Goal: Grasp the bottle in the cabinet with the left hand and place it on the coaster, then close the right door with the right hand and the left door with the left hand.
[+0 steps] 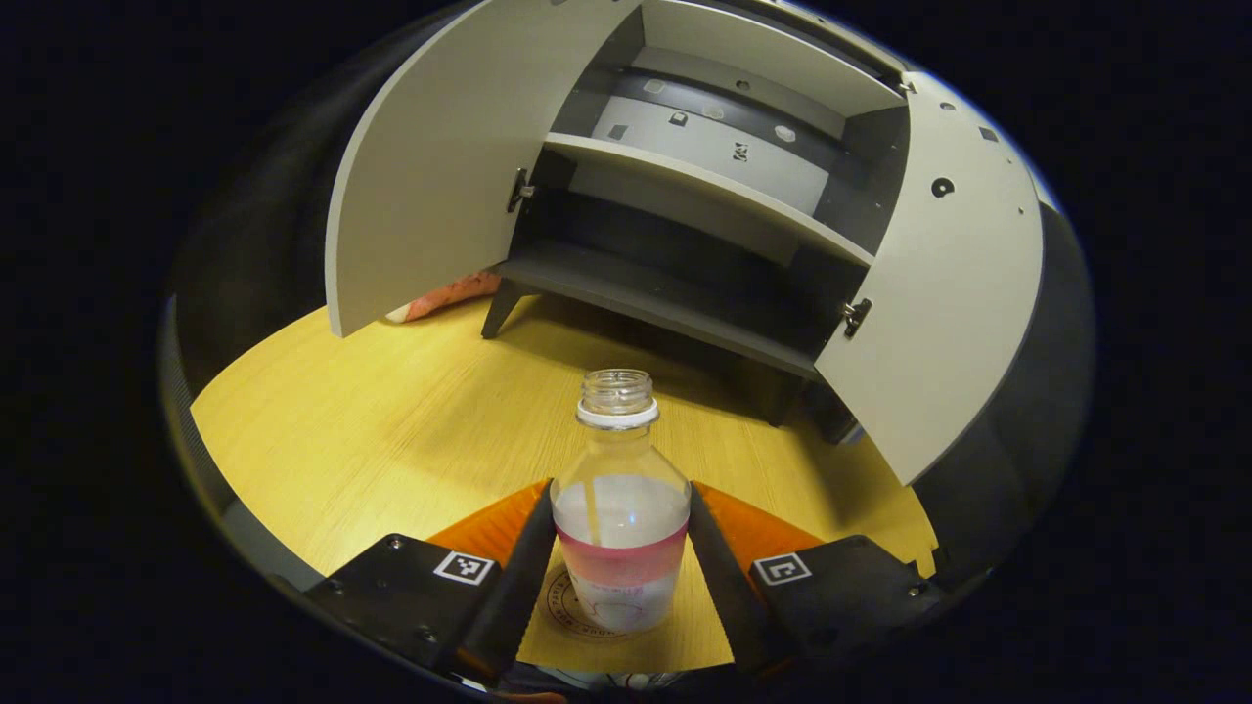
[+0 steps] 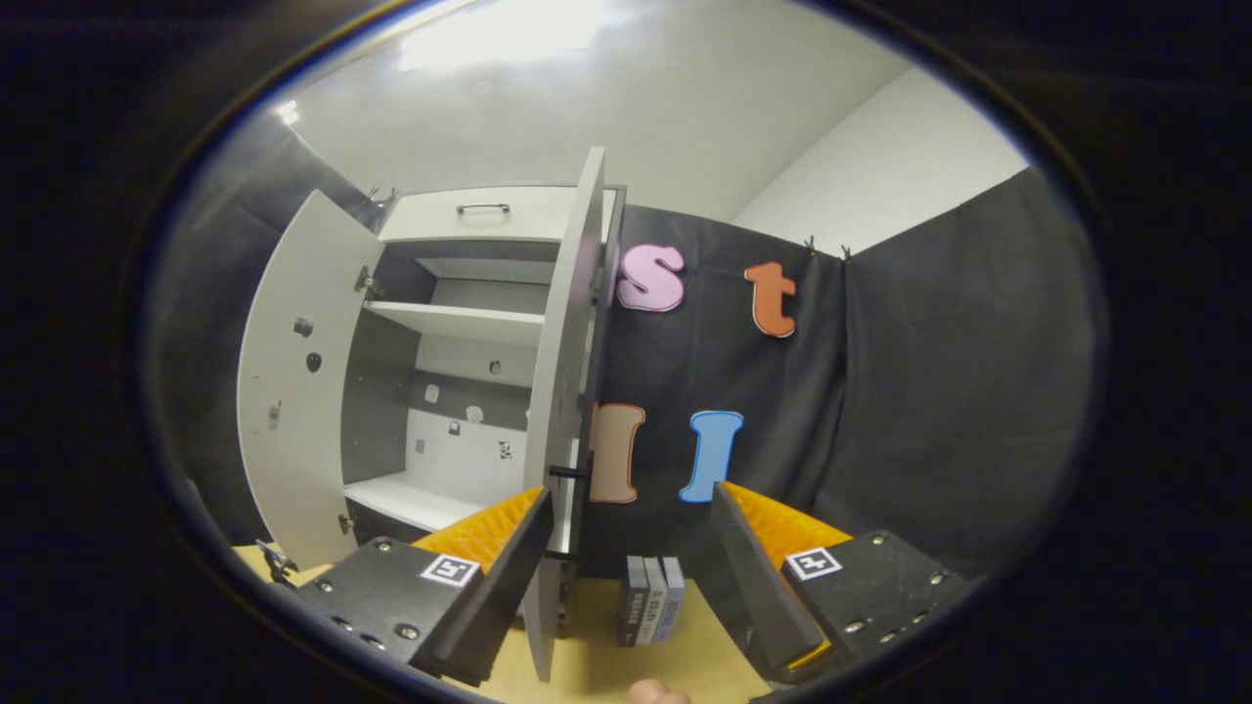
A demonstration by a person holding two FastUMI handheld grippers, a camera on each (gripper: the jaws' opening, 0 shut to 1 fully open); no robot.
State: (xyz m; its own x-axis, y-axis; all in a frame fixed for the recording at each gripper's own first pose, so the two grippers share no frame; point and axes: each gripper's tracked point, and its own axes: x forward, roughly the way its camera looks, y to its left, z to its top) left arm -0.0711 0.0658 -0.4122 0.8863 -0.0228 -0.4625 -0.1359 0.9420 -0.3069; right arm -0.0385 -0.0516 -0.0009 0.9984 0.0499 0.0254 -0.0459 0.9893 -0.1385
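At lower centre, the left gripper apparently clasps the clear uncapped plastic bottle standing on the round printed coaster. The right gripper stands released beside the grey cabinet's open right door.

Clear glossy plastic bottle, matt smooth grey cabinet panels, pale wood-grain table, dark cloth wall

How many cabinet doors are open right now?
2. In the left gripper view, the left door swings out over the table, and the right door stands open on the other side. Both are fully in sight.
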